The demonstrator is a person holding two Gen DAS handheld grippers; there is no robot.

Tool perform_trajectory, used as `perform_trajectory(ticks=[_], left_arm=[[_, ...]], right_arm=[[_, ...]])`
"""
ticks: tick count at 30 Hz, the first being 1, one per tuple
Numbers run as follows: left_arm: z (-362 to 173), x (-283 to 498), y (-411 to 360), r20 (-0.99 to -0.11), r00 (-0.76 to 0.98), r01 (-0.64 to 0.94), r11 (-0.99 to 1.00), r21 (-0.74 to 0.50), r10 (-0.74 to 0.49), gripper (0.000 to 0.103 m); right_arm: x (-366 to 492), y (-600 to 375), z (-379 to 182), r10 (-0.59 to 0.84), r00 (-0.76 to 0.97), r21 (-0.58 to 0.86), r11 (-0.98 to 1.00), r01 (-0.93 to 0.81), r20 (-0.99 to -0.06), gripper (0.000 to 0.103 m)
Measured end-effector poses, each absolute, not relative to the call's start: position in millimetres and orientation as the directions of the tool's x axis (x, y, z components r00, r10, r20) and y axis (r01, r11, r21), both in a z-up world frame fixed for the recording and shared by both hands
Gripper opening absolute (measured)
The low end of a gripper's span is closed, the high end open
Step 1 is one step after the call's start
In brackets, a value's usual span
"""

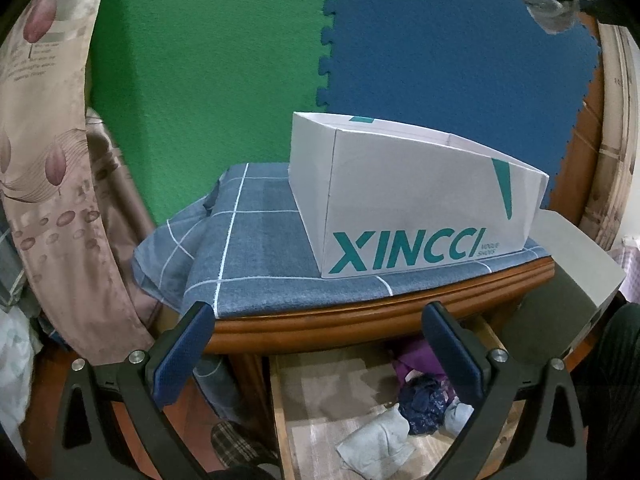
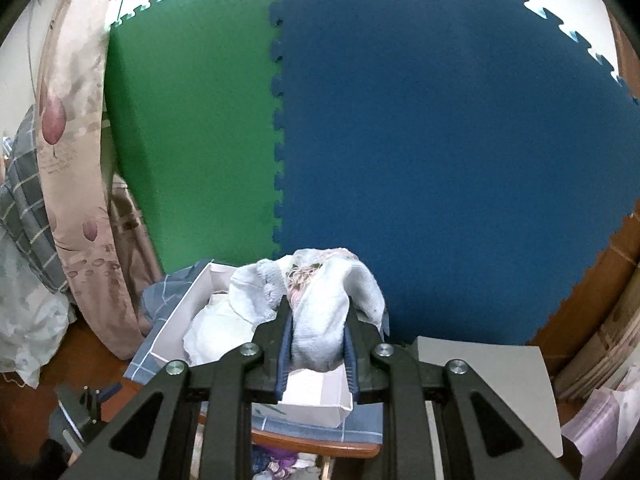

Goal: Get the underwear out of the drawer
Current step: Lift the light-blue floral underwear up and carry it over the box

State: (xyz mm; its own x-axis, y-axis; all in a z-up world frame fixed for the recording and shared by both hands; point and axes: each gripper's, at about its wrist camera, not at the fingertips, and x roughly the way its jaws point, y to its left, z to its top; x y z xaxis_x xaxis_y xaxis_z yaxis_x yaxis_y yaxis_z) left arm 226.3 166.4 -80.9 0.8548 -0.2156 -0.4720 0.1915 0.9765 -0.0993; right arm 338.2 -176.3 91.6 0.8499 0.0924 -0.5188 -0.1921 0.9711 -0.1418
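We see right tongs [image 2: 318, 344] clamped on white underwear [image 2: 320, 320], hanging above open box [image 2: 176, 312] (desk's back edge); left tongs [image 1: 320, 356] apart, empty, over drawer [image 1: 320, 392].

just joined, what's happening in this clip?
A person with a handheld gripper in each hand is taking underwear out of a drawer. The right gripper is shut on a bundled whitish garment and holds it up above the open white XINCCI shoebox on the cloth-covered nightstand; the box already holds some white fabric. The left gripper is open and empty, in front of the open drawer, where more clothes lie.
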Motion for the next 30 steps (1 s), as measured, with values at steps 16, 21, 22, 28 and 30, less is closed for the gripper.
perform_trajectory(ticks=[16, 21, 22, 28, 30], left_arm=[[-81.2, 227.5, 163.9, -0.480, 0.847, 0.201, 0.974, -0.107, -0.227, 0.102], [-81.2, 228.0, 163.9, -0.481, 0.847, 0.200, 0.974, -0.108, -0.227, 0.102], [-81.2, 227.8, 163.9, -0.481, 0.847, 0.201, 0.974, -0.109, -0.228, 0.102], [-82.6, 228.1, 163.0, -0.485, 0.843, 0.205, 0.973, -0.109, -0.232, 0.102], [-82.6, 227.8, 163.5, -0.485, 0.843, 0.207, 0.972, -0.109, -0.234, 0.102]], right_arm=[[380.4, -162.0, 59.1, 0.035, 0.828, -0.182, 0.970, -0.163, -0.560, 0.022], [390.6, -161.8, 46.8, 0.025, 0.818, -0.184, 0.970, -0.159, -0.575, 0.022], [392.2, -161.7, 43.8, 0.020, 0.816, -0.187, 0.970, -0.156, -0.578, 0.022], [403.9, -161.1, 25.3, 0.007, 0.798, -0.189, 0.970, -0.151, -0.602, 0.022], [407.4, -160.8, 17.5, 0.003, 0.791, -0.190, 0.970, -0.151, -0.612, 0.022]])
